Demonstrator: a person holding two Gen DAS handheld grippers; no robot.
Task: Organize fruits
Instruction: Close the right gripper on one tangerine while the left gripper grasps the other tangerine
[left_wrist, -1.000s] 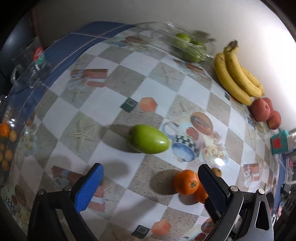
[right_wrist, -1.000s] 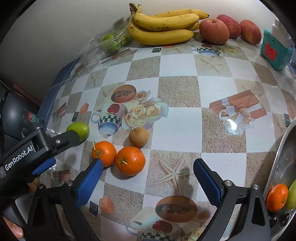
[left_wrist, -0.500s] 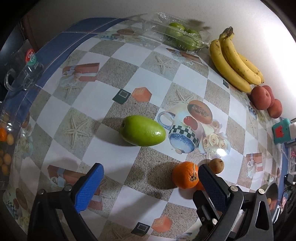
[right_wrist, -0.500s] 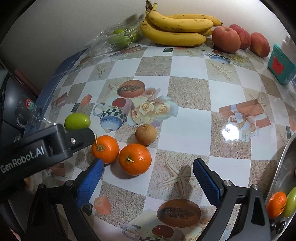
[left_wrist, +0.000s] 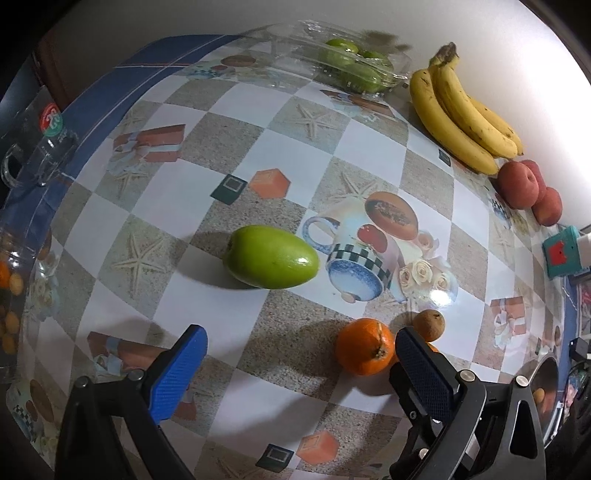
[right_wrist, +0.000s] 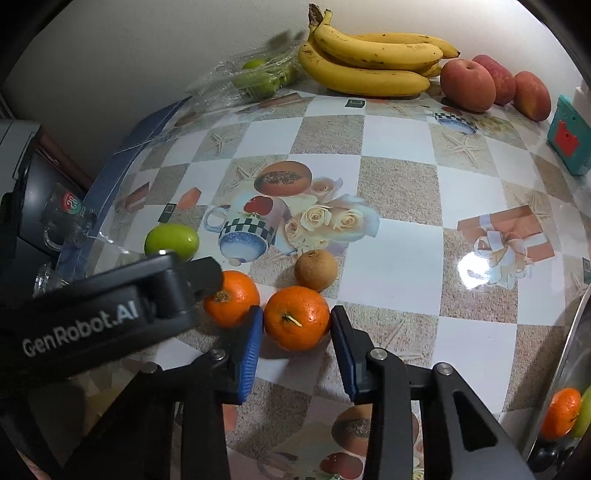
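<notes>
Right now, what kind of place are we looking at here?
Probably a home kitchen or dining table: a patterned tablecloth with loose fruit such as bananas, a glass mug at the edge and a metal bowl already holding fruit.

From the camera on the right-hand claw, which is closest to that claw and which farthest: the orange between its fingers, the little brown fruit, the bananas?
Measured from the right gripper, whose jaws have just been closing:
1. The orange, right between the blue pads and seemingly touching them.
2. The small brown fruit, just beyond the orange, slightly to the right.
3. The bananas, far back against the wall.
</notes>
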